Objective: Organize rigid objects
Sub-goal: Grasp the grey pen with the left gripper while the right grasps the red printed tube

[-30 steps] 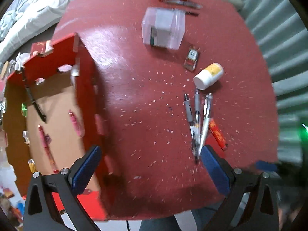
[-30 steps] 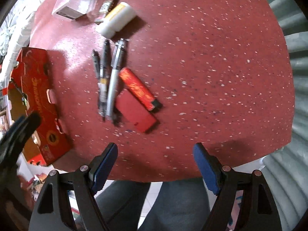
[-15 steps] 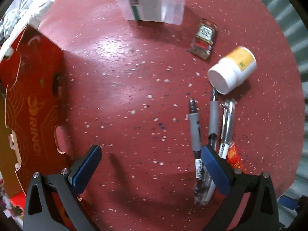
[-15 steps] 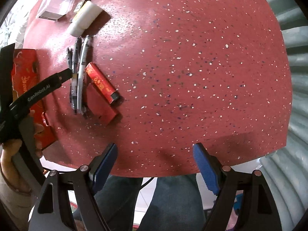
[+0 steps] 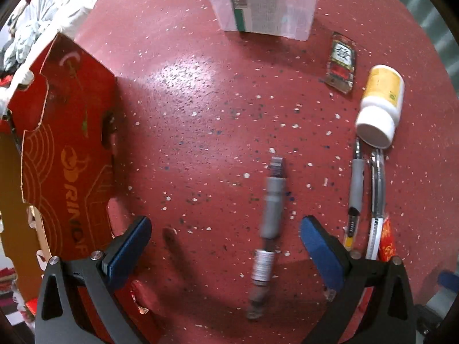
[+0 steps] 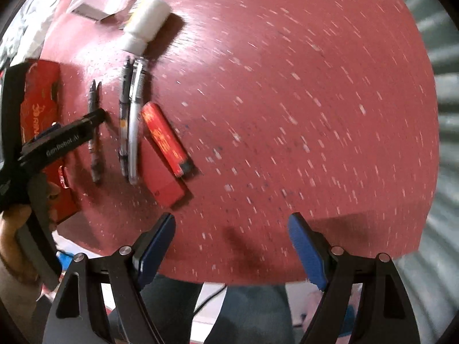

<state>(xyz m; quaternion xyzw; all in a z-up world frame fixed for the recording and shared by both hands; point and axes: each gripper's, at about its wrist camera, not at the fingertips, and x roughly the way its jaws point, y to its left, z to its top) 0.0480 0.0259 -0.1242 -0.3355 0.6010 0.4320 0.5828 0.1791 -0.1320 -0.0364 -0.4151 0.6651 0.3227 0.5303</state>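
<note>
A grey pen (image 5: 269, 218) lies on the red speckled table (image 5: 200, 109), apart from the others, in the gap between the wide-apart fingers of my left gripper (image 5: 226, 243), which is open and points straight down. Two more pens (image 5: 364, 200) lie to its right beside a white and yellow pill bottle (image 5: 378, 106). In the right wrist view the lone pen (image 6: 94, 132) sits under my left gripper's finger (image 6: 83, 126), left of the pen pair (image 6: 130, 126), a red lighter (image 6: 166, 140) and a flat red box (image 6: 162, 183). My right gripper (image 6: 232, 246) is open over bare table near the front edge.
A red cardboard box (image 5: 63, 154) stands open at the table's left. A clear plastic box (image 5: 264, 3) and a small dark sachet (image 5: 341, 63) lie at the back. The table's front edge (image 6: 258, 281) is close, with a person's legs below. A hand (image 6: 14, 229) holds the left gripper.
My left gripper has come down and moved right from above the cardboard box to over the pens. One grey pen now lies apart from the other two. My right gripper shifted a little.
</note>
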